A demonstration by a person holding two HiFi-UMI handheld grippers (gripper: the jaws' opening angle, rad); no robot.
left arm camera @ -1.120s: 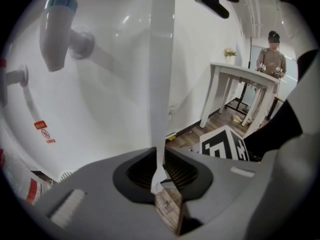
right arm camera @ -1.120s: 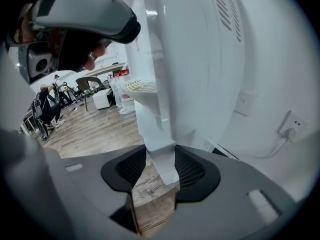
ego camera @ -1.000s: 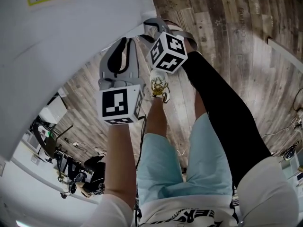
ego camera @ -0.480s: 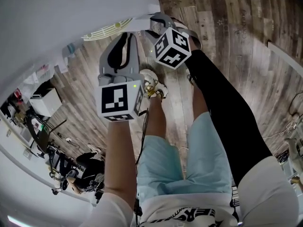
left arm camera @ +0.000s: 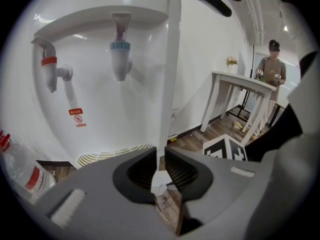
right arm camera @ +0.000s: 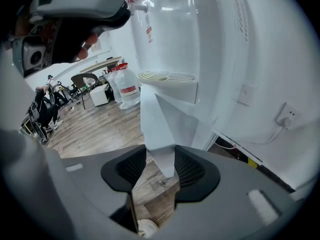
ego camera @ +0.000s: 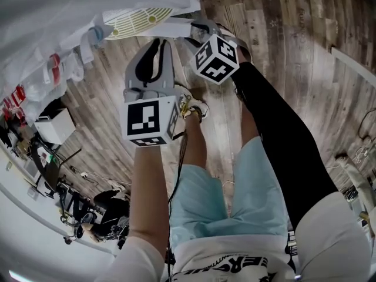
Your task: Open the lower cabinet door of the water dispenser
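Nearest me are my own legs and one shoe (ego camera: 194,107) on the wooden floor (ego camera: 276,28), with both arms reaching down and forward. My left tongs (ego camera: 160,40) and right tongs (ego camera: 197,27) sit just beside each other at the white lower cabinet door (ego camera: 170,27), the marker cubes facing up at me.

Along the left tongs (left arm camera: 160,156), the pads are drawn nearly together on the thin edge of the door (left arm camera: 159,176), which runs up between them as a narrow white strip. Along the right tongs (right arm camera: 161,154), the pads stand wider, and the door's lower corner (right arm camera: 157,124) tapers down between them, filling the gap and touching both sides.

Above the door is the ribbed drip tray (left arm camera: 112,155), then the red tap (left arm camera: 50,66) and blue tap (left arm camera: 120,54) in the recess of the water dispenser (left arm camera: 100,84).

On one side of the door's edge there is open floor as far as a white counter (left arm camera: 240,84) on slim legs, with a person (left arm camera: 272,64) standing behind it. On the other side bare planks reach back to large water bottles (right arm camera: 125,86) and chairs. Behind the dispenser the wall comes close, carrying a socket (right arm camera: 287,115) and a cable.
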